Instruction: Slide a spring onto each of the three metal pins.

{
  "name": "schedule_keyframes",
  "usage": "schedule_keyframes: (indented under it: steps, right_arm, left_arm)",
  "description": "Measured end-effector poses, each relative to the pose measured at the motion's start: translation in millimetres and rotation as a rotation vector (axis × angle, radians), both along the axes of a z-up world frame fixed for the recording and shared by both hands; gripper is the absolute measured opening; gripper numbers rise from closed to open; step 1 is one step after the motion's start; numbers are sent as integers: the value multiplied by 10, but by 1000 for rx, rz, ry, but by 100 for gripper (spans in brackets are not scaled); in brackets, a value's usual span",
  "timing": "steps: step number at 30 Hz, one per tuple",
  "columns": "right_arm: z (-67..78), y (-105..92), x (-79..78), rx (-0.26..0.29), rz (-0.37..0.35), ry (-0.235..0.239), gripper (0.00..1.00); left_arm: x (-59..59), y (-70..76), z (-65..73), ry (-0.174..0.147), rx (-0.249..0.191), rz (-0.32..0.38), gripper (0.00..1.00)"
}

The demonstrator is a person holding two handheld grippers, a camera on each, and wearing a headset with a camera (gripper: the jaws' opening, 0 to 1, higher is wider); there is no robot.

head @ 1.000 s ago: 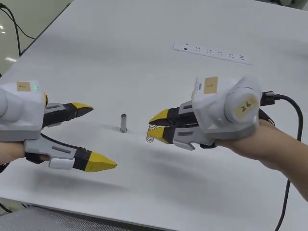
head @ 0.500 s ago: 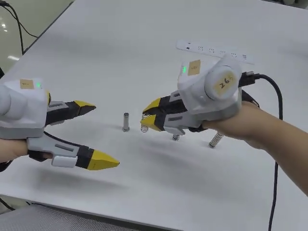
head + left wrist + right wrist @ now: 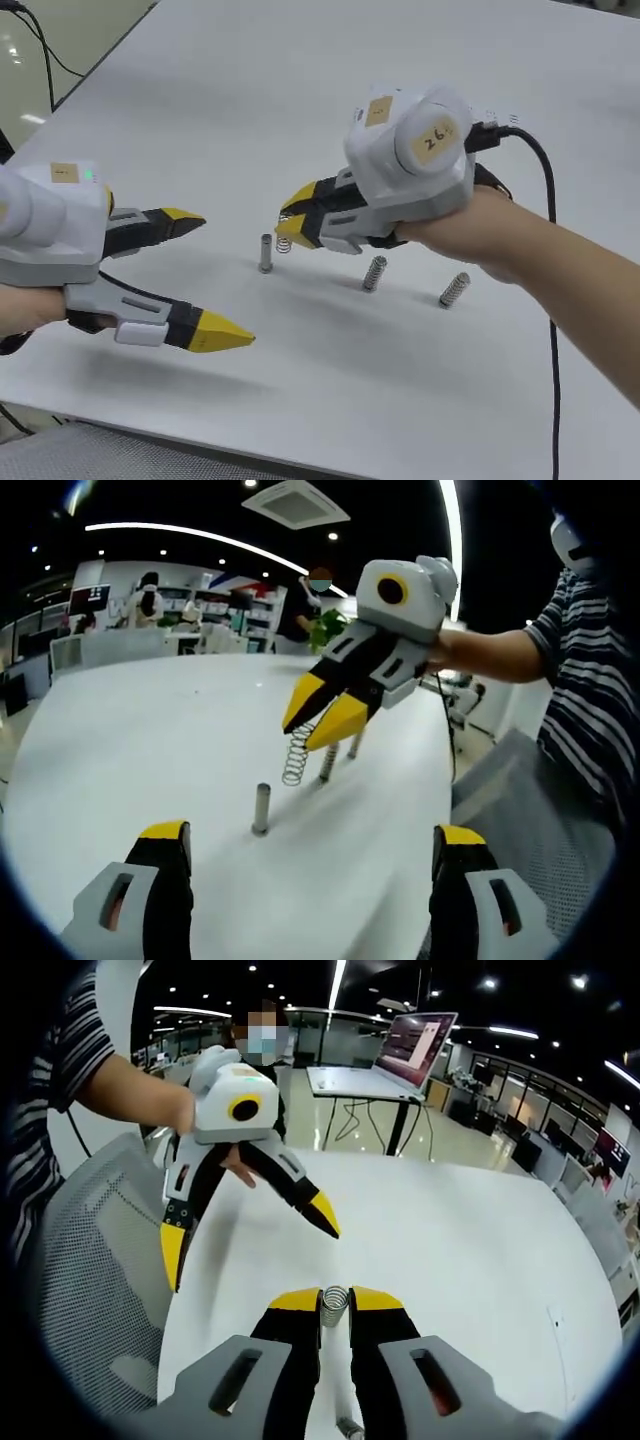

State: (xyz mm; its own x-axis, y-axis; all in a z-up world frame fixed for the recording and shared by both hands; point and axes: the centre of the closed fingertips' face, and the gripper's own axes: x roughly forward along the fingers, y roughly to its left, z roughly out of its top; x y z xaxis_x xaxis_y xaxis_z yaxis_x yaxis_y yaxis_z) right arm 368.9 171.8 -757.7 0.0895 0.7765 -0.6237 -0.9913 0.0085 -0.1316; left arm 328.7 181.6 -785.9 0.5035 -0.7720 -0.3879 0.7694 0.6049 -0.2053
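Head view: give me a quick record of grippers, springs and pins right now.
right gripper: jaws shut on spring
left gripper: jaws open, holding nothing
bare pin: upright on table, no spring on it
spring vs bare pin: close beside its top, not yet threaded on
other springs: two, standing slightly tilted to the right of the bare pin, apparently on pins

Table (image 3: pixel 250 80) is a smooth matt white top, the pin (image 3: pixel 265 252) looks like plain satin steel, the spring (image 3: pixel 283 243) is bright shiny metal wire, and the left tongs (image 3: pixel 218 280) and right tongs (image 3: pixel 290 222) are matt pale plastic with smooth yellow-and-black plastic tips.
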Motion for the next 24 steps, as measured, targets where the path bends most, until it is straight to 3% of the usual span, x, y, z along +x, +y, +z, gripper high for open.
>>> schedule_keyframes:
  steps: [9, 24]
  right_arm:
    - [54, 129, 76, 34, -27, 15, 7]
    - [-14, 142, 85, 15, -31, 23, 7]
  left_arm:
    - [-5, 15, -8, 5, 0, 4, 98]
    - [0, 40, 6, 2, -6, 10, 97]
